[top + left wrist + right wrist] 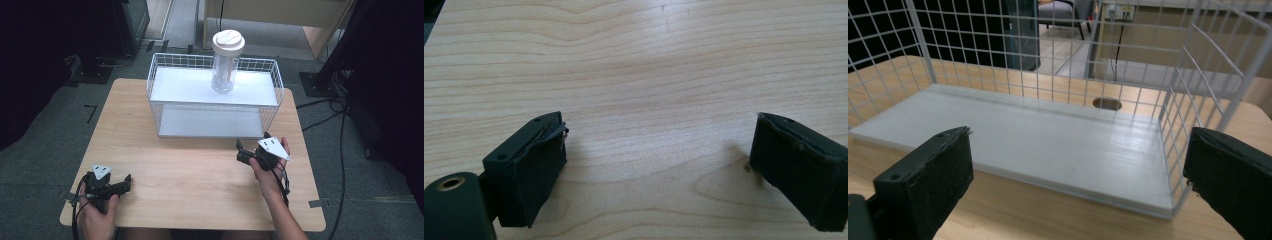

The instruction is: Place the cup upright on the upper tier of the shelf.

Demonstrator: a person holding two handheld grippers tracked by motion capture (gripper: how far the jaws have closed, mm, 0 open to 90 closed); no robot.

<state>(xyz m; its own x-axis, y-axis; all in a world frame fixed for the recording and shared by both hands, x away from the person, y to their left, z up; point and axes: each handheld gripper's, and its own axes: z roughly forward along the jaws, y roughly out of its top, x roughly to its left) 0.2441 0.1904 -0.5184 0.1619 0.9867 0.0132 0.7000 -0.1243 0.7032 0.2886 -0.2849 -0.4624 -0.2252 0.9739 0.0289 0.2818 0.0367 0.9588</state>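
Observation:
A white wire rack [215, 95] with two white shelves stands at the back middle of the wooden table [200, 165]. On its top shelf stands a clear plastic jar [225, 62] with a cream lid. My right gripper [252, 147] is open just in front of the rack's right end; in the right gripper view its jaws face the lower shelf [1048, 140], which is bare. My left gripper [125, 182] is open near the front left corner, held low over bare tabletop [659, 100]. Nothing sits between either pair of jaws.
Dark equipment stands and cables lie on the grey floor around the table, with a wooden cabinet [280, 15] behind the rack. Bare wood stretches between the two grippers and in front of the rack.

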